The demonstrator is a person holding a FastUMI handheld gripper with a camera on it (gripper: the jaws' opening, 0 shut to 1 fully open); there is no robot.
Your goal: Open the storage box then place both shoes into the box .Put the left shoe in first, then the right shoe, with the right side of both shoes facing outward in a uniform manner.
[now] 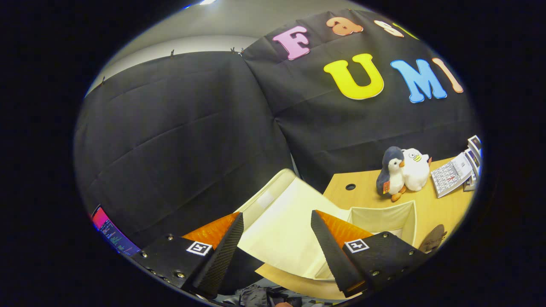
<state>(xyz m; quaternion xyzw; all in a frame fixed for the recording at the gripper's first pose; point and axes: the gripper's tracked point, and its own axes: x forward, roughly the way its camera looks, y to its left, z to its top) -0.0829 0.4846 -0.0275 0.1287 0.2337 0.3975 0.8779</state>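
The gripper (277, 221) hangs above the near end of the wooden table (431, 204), tilted, with its two fingers spread wide apart and nothing between them. Through the gap one sees the storage box (384, 217), a cream-coloured box that stands on the table just ahead of the right finger. Its lid (281, 213) is already swung back and lies open towards the black cloth wall, so the inside of the box is free. The opening step therefore looks done, as far as one can judge.

The shoes are the next concern. A brownish rounded shape (433, 239) lies on the table beside the box, beyond the right finger; it may be a shoe, but it is too small and too much at the border to say for certain.

The box seems made of fabric or thin board, so it is probably light and may slide or bend if pushed. The lid is probably floppy and should be left alone. A shoe is usually soft in the upper part and stiffer at the heel, so the heel collar is probably the best place to grip it.

Further back on the table stand a penguin plush (391, 174) and a white plush (416, 168), touching each other, with a calendar (452, 172) beside them.
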